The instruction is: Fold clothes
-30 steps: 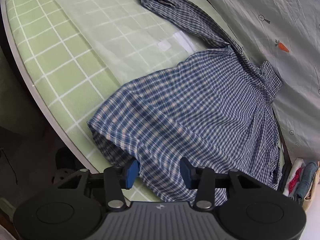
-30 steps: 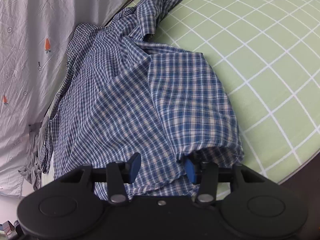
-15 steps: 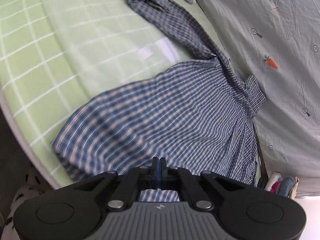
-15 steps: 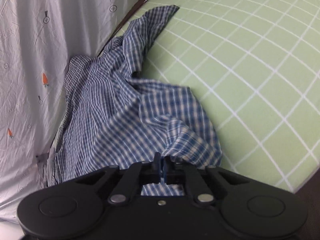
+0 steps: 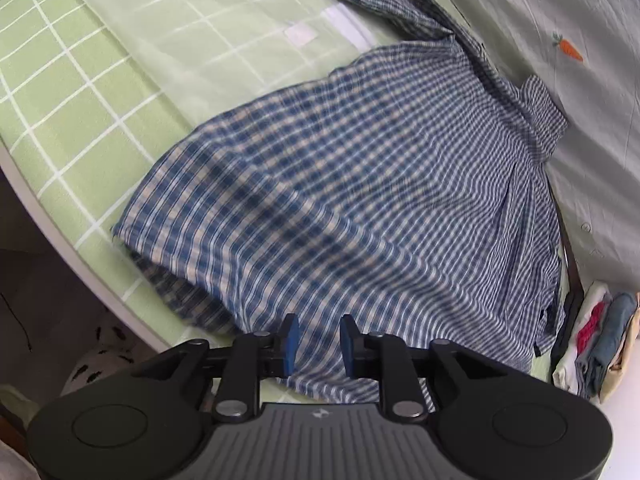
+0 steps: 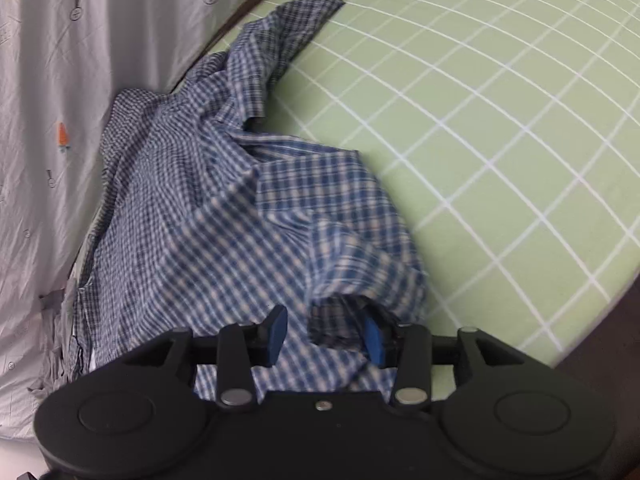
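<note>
A blue and white checked cotton shirt (image 5: 360,184) lies spread out on a bed with a light green sheet marked in white squares (image 5: 80,92). The shirt is near the edge of the bed, and its bottom hem is the part closest to both tools. Its collar (image 5: 540,116) is at the far side, close to a grey cloth with little orange carrots on it (image 5: 580,20). One long sleeve (image 5: 380,4) runs away across the sheet. In the right wrist view the other sleeve (image 6: 280,40) is bunched up and points to the far side of the bed.

The left gripper (image 5: 318,344) is black with blue pads (image 5: 291,340). Its jaws have just been opening and now stand a little apart. The hem of the shirt sits in the gap between them, but the pads do not press on it.

The right gripper (image 6: 322,336) is also black with blue pads (image 6: 276,332). Its jaws have just been opening too, and they stand wider apart. A loose fold of the shirt lies between them, and it touches the pad on the right, but the pads do not squeeze it.

Beside the bed, at the right edge of the left wrist view, stands a small pile of folded clothes (image 5: 596,344) in white, red, blue and cream. The shirt looks a bit blurry in both views.
</note>
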`<state>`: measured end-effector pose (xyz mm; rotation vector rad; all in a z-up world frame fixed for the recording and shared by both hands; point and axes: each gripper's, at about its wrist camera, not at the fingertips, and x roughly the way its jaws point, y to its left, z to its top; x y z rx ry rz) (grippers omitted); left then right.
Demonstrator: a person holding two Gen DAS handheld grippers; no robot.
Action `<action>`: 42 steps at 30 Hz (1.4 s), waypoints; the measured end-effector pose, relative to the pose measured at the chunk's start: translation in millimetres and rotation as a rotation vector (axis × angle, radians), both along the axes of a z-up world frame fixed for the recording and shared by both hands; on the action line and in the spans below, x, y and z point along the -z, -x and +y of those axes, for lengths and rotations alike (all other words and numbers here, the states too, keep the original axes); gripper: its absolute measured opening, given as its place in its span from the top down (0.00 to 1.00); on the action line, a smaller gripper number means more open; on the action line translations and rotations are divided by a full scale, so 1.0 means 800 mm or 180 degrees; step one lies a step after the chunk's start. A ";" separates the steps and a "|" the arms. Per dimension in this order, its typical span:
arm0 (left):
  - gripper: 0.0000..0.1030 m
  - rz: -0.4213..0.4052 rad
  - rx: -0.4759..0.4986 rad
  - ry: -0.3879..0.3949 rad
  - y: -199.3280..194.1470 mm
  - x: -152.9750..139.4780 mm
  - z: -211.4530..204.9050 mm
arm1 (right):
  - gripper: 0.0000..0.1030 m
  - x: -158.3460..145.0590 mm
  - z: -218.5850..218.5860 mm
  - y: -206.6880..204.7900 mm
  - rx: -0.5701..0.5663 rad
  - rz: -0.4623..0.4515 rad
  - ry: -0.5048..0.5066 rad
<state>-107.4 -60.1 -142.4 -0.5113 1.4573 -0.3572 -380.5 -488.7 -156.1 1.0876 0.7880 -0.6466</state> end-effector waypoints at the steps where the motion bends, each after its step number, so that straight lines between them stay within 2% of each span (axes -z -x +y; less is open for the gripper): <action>1: 0.75 0.0027 0.0016 0.0033 0.003 0.000 0.003 | 0.57 0.001 0.001 0.000 -0.0010 0.0027 0.0000; 5: 0.74 0.0098 0.0042 0.0051 0.012 0.002 0.003 | 0.53 0.002 0.008 -0.008 -0.0139 0.0180 0.0120; 7: 0.69 0.0119 0.0043 0.0015 0.016 0.005 0.002 | 0.50 0.001 0.011 -0.013 -0.0234 0.0255 0.0212; 11: 0.67 0.0153 0.0012 -0.0023 0.022 0.007 0.004 | 0.46 -0.003 0.014 -0.025 -0.0433 0.0374 0.0347; 15: 0.61 0.0230 -0.0056 0.0030 0.028 0.013 0.008 | 0.45 -0.004 0.012 -0.026 -0.0483 0.0373 0.0355; 26: 0.60 0.0341 -0.0129 0.0166 0.034 0.030 -0.009 | 0.43 -0.006 0.006 -0.021 -0.0505 0.0280 0.0328; 28: 0.62 0.0354 -0.0188 0.0213 0.034 0.032 -0.009 | 0.48 -0.005 0.004 -0.016 -0.0492 0.0252 0.0312; 29: 0.63 0.0361 -0.0209 0.0230 0.034 0.032 -0.009 | 0.59 -0.005 0.003 -0.014 -0.0481 0.0236 0.0303; 30: 0.71 0.0370 -0.0224 0.0243 0.035 0.032 -0.009 | 0.73 -0.005 0.001 -0.012 -0.0470 0.0176 0.0277; 31: 0.85 0.0373 -0.0230 0.0247 0.035 0.031 -0.008 | 0.80 -0.005 -0.001 -0.010 -0.0459 0.0103 0.0247; 32: 0.90 0.0360 -0.0234 0.0228 0.035 0.029 -0.007 | 0.89 -0.007 -0.002 -0.007 -0.0442 0.0031 0.0227; 35: 0.99 0.0259 -0.0268 0.0179 0.036 0.018 -0.003 | 0.97 -0.014 -0.004 -0.002 -0.0411 -0.0082 0.0249; 40: 1.00 -0.0041 -0.0361 0.0349 0.030 -0.006 0.003 | 0.98 -0.024 -0.006 -0.008 -0.0427 -0.0186 0.0337; 42: 1.00 -0.0084 -0.0349 0.0373 0.024 -0.011 0.000 | 0.98 -0.028 -0.008 -0.013 -0.0455 -0.0210 0.0359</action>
